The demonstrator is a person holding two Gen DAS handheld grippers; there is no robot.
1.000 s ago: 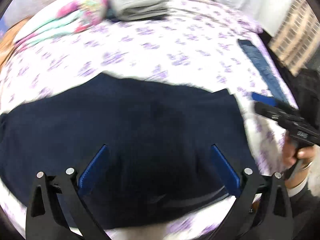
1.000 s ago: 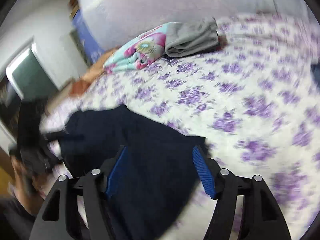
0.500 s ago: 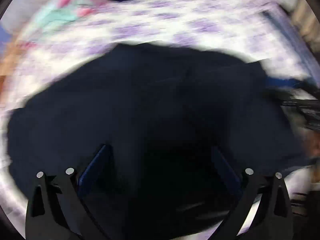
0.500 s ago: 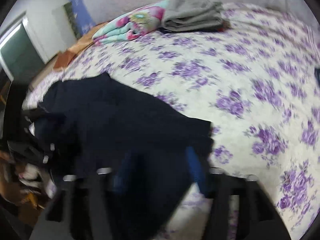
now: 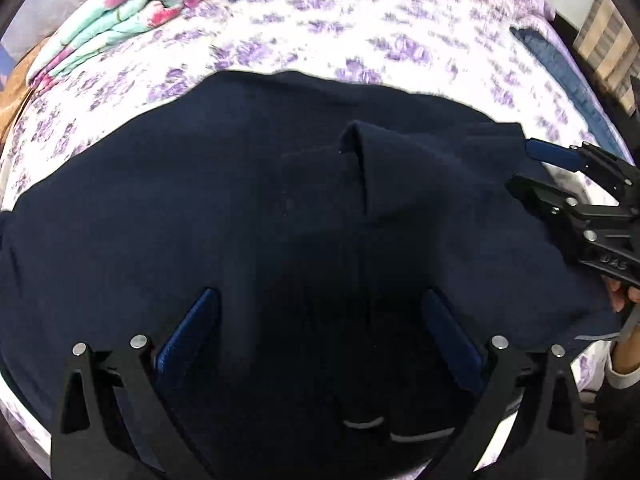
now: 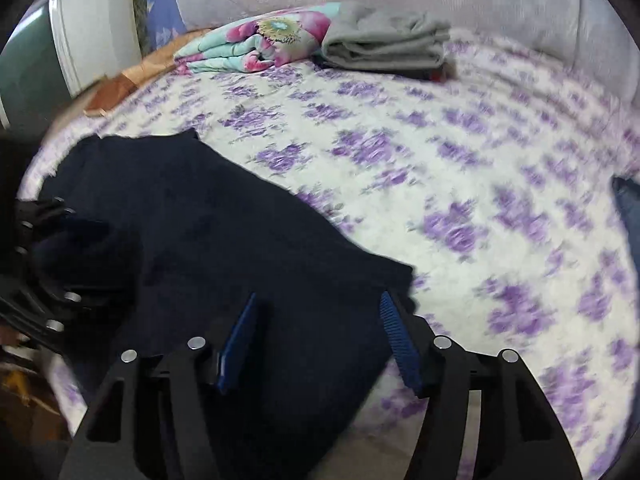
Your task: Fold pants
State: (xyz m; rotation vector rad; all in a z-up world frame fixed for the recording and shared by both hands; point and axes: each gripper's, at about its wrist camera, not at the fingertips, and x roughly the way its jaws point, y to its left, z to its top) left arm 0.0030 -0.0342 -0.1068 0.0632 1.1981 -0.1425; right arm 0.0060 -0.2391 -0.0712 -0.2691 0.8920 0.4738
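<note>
The pants (image 5: 248, 216) lie spread flat on the bed (image 5: 400, 40), barely folded. My left claw (image 5: 320, 332) hangs wide over the middle, my right claw (image 6: 320, 340) wide above one edge, neither gripping; every fold remains

Dark navy pants (image 5: 256, 220), plain, two thin pale grey stripes at near edge. Under pants: white bedsheet (image 5: 400, 20) with purple flower print. Beyond pants, at far end of sheet: folded blanket (image 6: 260, 44), turquoise with pink and yellow flowers; beside it folded grey cloth (image 6: 384, 44). Right of pants, at sheet's edge: blue denim strip (image 5: 560, 64). Gripper frames black, pads (image 6: 240, 344) bright blue.
</note>
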